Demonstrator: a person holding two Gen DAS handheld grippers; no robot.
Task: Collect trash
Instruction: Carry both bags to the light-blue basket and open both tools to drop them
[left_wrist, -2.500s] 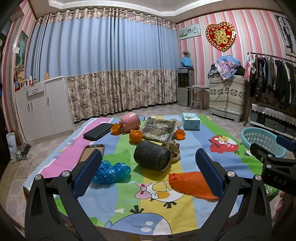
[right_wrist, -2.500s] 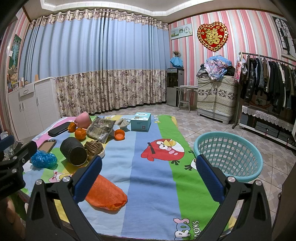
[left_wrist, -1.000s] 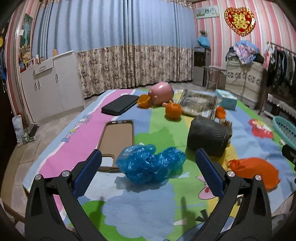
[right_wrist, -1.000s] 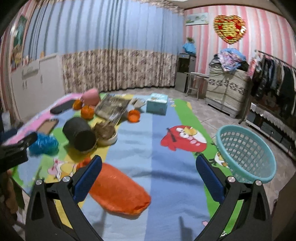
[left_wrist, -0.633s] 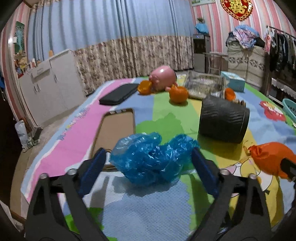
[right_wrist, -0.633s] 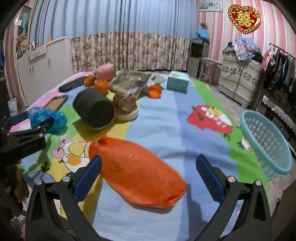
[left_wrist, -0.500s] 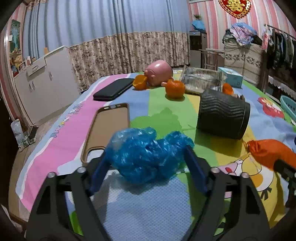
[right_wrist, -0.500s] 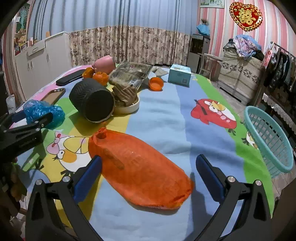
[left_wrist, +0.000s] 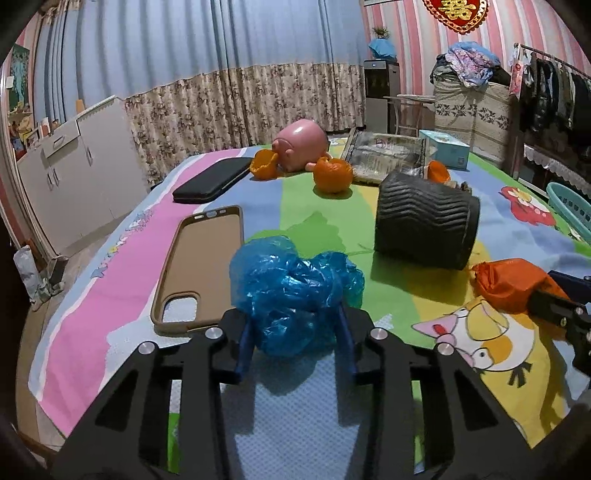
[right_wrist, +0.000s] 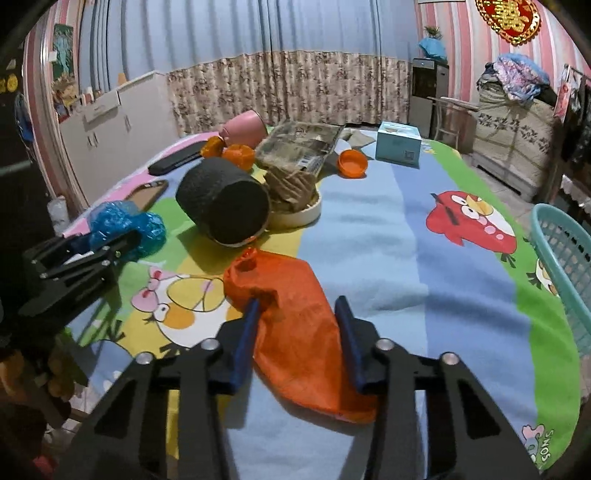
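- My left tongs (left_wrist: 295, 332) clenched the crumpled blue bag (left_wrist: 291, 284) on the surface (left_wrist: 388, 387), fingers pressed into both its sides.
- My right tongs (right_wrist: 297, 325) pinched the orange bag (right_wrist: 295, 325), near the dark ribbed pot (right_wrist: 225, 199).
- The teal basket (right_wrist: 565, 251), likely their destination, waited at the surface's right edge.

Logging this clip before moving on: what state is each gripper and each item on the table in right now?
left gripper: shut on blue plastic bag.
right gripper: shut on orange bag.
black ribbed bin: tipped on its side.
pink cup: on its side.
phone case: lying flat, inside up.
teal basket: beside the table, upright.
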